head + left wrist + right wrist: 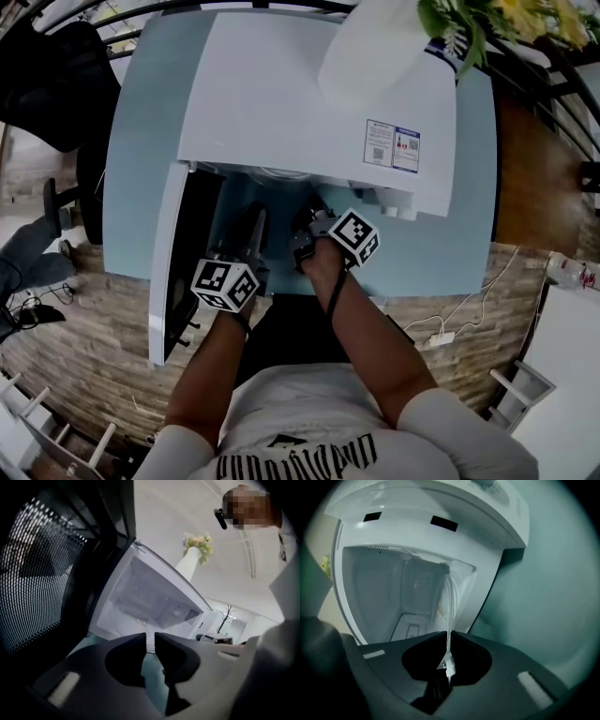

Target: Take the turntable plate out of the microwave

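The white microwave (309, 103) stands on a light blue table (441, 253) with its door (173, 262) swung open to the left. In the right gripper view the clear glass turntable plate (451, 602) shows edge-on, reaching from the cavity into my right gripper (449, 637), which is shut on its rim. In the head view the right gripper (314, 220) sits at the cavity mouth. My left gripper (253, 234) hangs just left of it in front of the opening. Its jaws (150, 637) stand almost together with nothing between them.
A white vase (375, 47) with yellow flowers stands on top of the microwave at the right. The dark mesh inside of the door (42, 573) is close on the left gripper's left. A cable and a power strip (441, 337) lie on the wooden floor.
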Demonstrator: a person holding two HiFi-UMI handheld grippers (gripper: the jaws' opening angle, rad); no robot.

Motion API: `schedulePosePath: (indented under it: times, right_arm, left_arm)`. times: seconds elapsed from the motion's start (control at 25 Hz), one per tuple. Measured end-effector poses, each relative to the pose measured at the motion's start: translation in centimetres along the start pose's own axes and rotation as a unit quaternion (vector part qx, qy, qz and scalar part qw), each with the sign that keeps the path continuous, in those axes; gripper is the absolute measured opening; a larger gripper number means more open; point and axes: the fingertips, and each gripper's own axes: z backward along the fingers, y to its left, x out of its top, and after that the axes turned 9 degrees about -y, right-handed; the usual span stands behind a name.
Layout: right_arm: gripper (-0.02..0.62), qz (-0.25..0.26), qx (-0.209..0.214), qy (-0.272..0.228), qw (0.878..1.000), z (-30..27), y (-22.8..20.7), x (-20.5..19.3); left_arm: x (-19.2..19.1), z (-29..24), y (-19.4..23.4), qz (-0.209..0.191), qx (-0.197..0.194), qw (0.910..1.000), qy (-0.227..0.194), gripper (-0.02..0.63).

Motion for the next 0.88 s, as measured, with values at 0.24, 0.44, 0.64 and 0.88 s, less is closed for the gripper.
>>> schedulePosePath:
  times: [0.24, 0.44, 0.64, 0.88]
  right_arm:
    - [0.025, 0.000, -0.006, -0.001, 1.000, 1.6, -0.6, 0.6]
    - [0.023, 0.002, -0.008, 0.000, 1.000, 3.1, -1.1, 0.9]
    - [0.023, 0.001, -0.009, 0.002, 1.000, 4.5, -1.5, 1.1]
    - [0.023, 0.002, -0.009, 0.008, 1.000, 6.1, -2.0, 1.1]
  left_arm:
    - [-1.6, -0.2, 0.4, 0.087, 0.013, 0.9961, 0.000, 0.115]
    - [-3.0, -0.5, 0.7, 0.164, 0.024, 0.9862, -0.002, 0.177]
    - [-4.3, -0.7, 1.1, 0.242, 0.044, 0.9691, -0.013, 0.227]
    - [-5.5, -1.4, 1.2, 0.360, 0.047, 0.9304, -0.046, 0.250]
